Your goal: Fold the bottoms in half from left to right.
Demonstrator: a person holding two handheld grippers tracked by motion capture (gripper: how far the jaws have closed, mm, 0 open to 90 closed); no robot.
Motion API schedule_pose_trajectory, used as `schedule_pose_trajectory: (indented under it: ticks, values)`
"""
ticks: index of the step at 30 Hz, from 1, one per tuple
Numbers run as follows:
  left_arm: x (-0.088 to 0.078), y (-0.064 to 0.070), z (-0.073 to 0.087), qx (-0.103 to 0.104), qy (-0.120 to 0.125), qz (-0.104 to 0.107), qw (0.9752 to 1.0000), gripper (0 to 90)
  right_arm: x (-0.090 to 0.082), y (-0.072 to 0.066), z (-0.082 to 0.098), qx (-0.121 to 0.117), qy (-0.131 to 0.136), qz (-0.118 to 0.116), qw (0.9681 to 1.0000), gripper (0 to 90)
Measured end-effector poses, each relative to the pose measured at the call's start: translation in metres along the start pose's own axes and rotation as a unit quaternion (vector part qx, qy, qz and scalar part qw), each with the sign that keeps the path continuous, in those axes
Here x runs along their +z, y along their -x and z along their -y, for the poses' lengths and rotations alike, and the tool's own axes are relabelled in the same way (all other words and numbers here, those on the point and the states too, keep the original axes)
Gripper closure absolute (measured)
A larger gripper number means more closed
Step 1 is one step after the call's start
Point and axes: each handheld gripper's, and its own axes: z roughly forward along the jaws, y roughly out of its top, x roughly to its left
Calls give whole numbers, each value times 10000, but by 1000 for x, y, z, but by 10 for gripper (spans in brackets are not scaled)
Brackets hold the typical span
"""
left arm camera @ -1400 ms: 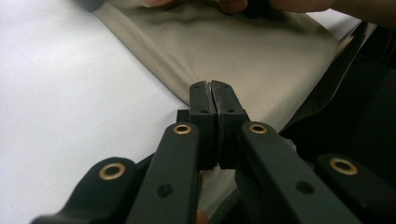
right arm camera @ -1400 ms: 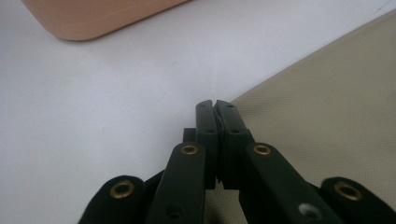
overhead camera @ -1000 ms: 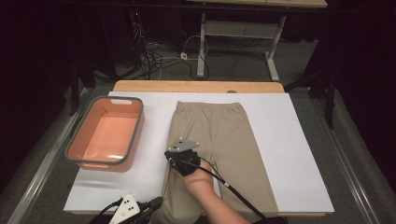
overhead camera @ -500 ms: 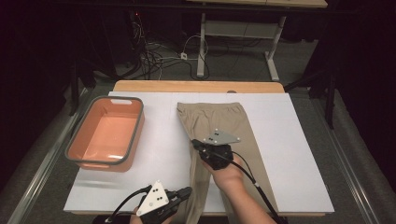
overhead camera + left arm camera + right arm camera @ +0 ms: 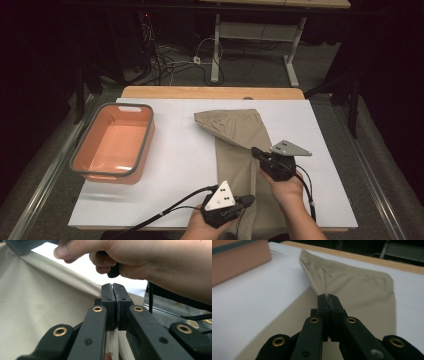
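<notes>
The white table top (image 5: 165,165) carries everything, with a strip of bare wood along its far edge. On its left part stands an orange tub (image 5: 114,143) with a grey rim, well apart from the cloth.

The beige trousers (image 5: 240,135) lie on the middle and right part of the table, the waist toward the far edge and the legs running to the near edge. The left side of the cloth is lifted and drawn over toward the right, so one layer hangs above the other (the fold makes a slanted line below the waist).

The right gripper (image 5: 256,151) is above the middle of the trousers, and in the right gripper view (image 5: 329,297) its two black jaws are pressed together on a pinch of the beige cloth, which stretches taut from them toward the waist.

The left gripper (image 5: 250,199) is near the front edge of the table, at the leg end. In the left gripper view (image 5: 113,287) the jaws are closed tight on the hem of the cloth, and the other hand (image 5: 155,262) is just beyond them.
</notes>
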Motion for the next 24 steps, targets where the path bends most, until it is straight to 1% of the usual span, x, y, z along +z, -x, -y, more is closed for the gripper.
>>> schedule_pose_trajectory:
  ticks: [3, 6, 7, 8, 9, 10, 11, 13, 14, 15, 16, 17, 19, 21, 23, 24]
  values:
    - [19, -1, 2, -37, -176, 7, 9998, 859, -1, 17, 18, 121, -198, 192, 9995, 900]
    - [29, -2, 5, -150, -317, -13, 9994, 841, 1, 28, 37, 284, -372, 329, 9984, 900]
    - [30, -3, 6, -196, -378, -41, 9991, 806, 2, 31, 42, 344, -419, 344, 9979, 900]
    - [29, -4, 7, -244, -416, -36, 9988, 749, 3, 33, 46, 403, -472, 341, 9975, 899]
    - [26, -4, 8, -281, -421, -29, 9987, 685, 5, 34, 50, 431, -513, 320, 9972, 872]
    - [21, -4, 8, -285, -393, -94, 9988, 621, 4, 34, 52, 450, -532, 262, 9972, 814]
    - [14, -6, 9, -273, -315, -128, 9990, 557, 2, 32, 53, 487, -525, 212, 9972, 771]
    - [-4, -10, 12, -297, -209, -219, 9991, 472, -6, 27, 53, 441, -464, 153, 9978, 737]
    - [-14, -14, 13, -330, -186, -268, 9989, 423, -10, 24, 53, 380, -428, 139, 9983, 722]
    - [-23, -17, 15, -351, -162, -343, 9987, 377, -15, 21, 54, 314, -408, 124, 9986, 709]
    - [-33, -21, 18, -357, -154, -450, 9982, 354, -21, 18, 55, 298, -402, 97, 9987, 700]
    - [-42, -25, 21, -377, -154, -561, 9976, 324, -26, 15, 55, 263, -380, 83, 9989, 692]
    - [-60, -33, 27, -463, -127, -703, 9964, 259, -36, 9, 58, 224, -317, 42, 9992, 684]
    - [-76, -40, 33, -495, -150, -939, 9942, 196, -45, 1, 61, 214, -304, -14, 9993, 676]
    - [-91, -46, 39, -512, -180, -1067, 9928, 137, -52, -9, 66, 185, -327, -104, 9992, 666]
    - [-98, -50, 42, -507, -190, -1130, 9921, 125, -56, -14, 68, 163, -333, -126, 9992, 662]
